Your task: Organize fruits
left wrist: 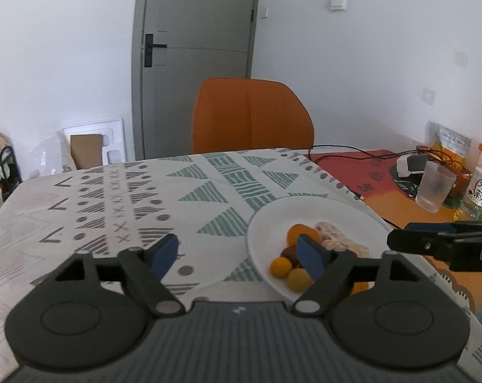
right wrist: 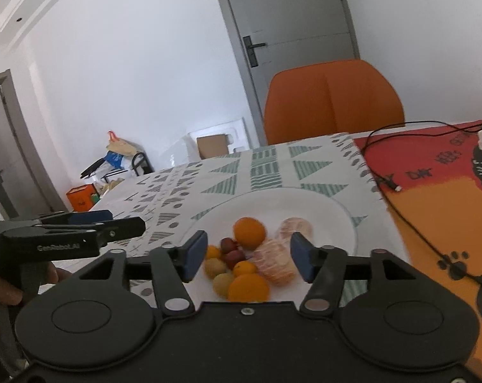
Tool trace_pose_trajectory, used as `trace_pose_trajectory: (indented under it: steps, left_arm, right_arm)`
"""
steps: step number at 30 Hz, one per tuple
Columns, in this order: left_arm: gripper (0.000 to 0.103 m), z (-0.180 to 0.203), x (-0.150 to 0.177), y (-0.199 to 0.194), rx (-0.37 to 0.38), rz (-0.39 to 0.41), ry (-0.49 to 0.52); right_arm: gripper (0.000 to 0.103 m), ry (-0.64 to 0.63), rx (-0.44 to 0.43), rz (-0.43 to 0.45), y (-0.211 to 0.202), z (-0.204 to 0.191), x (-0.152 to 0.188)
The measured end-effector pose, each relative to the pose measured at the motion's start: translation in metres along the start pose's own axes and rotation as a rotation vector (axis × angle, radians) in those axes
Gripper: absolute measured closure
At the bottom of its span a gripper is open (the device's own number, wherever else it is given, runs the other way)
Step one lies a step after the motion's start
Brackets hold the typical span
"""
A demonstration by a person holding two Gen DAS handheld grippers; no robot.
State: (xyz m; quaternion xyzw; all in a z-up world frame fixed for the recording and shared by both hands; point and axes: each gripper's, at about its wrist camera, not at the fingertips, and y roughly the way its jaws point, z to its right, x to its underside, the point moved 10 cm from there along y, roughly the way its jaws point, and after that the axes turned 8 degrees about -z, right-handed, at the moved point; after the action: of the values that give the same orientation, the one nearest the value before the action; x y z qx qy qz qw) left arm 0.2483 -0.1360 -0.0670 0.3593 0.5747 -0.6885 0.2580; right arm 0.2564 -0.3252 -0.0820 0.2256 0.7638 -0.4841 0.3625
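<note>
A white plate point(right wrist: 320, 210) sits on the patterned tablecloth and holds a pile of fruit. In the pile are a round orange point(right wrist: 249, 233), a second orange point(right wrist: 248, 287), two peeled citrus fruits point(right wrist: 276, 263), small yellow fruits point(right wrist: 215, 266) and dark red ones point(right wrist: 229, 245). My right gripper point(right wrist: 248, 255) hovers open just over the near side of the pile, touching nothing. My left gripper point(left wrist: 237, 252) is open and empty at the plate's left edge point(left wrist: 304, 217), its right finger in front of the orange point(left wrist: 300, 233). In the left wrist view the right gripper point(left wrist: 397, 237) comes in from the right.
An orange chair point(left wrist: 250, 115) stands at the table's far side, before a grey door. To the right lies a red and orange mat point(right wrist: 432, 172) with black cables point(right wrist: 410, 223), a glass point(left wrist: 435, 188), a bottle point(left wrist: 481, 182) and a white charger point(left wrist: 406, 164). A hand point(right wrist: 4, 290) holds the left gripper.
</note>
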Motion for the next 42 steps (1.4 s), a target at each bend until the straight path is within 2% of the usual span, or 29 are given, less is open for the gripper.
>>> trace_pose_trajectory:
  steps: [8, 11, 19, 21, 28, 35, 42]
  left_arm:
    - [0.016, -0.026, 0.01, -0.027, -0.06, 0.014, -0.028]
    - [0.01, -0.035, 0.012, -0.039, -0.079, 0.029, -0.048]
    - [0.007, -0.049, 0.018, -0.069, -0.121, 0.054, -0.057]
    - [0.003, -0.054, 0.021, -0.075, -0.126, 0.059, -0.068]
    - [0.001, -0.072, 0.031, -0.088, -0.163, 0.044, -0.117]
    - [0.0, -0.085, 0.042, -0.094, -0.174, 0.022, -0.15]
    - [0.0, -0.102, 0.055, -0.108, -0.204, 0.019, -0.189]
  right_arm:
    - [0.008, -0.023, -0.011, -0.002, 0.002, -0.027, 0.001]
    - [0.0, -0.025, -0.019, 0.006, -0.001, -0.035, 0.0]
    - [0.0, 0.02, -0.013, -0.011, -0.003, -0.044, 0.002]
    - [0.0, 0.011, -0.011, -0.015, -0.005, -0.047, 0.003]
    - [0.0, -0.02, -0.017, -0.026, -0.01, -0.062, 0.01]
    - [0.0, 0.013, 0.039, 0.011, -0.021, -0.056, 0.012]
    - [0.0, 0.003, 0.037, -0.007, -0.023, -0.065, 0.021]
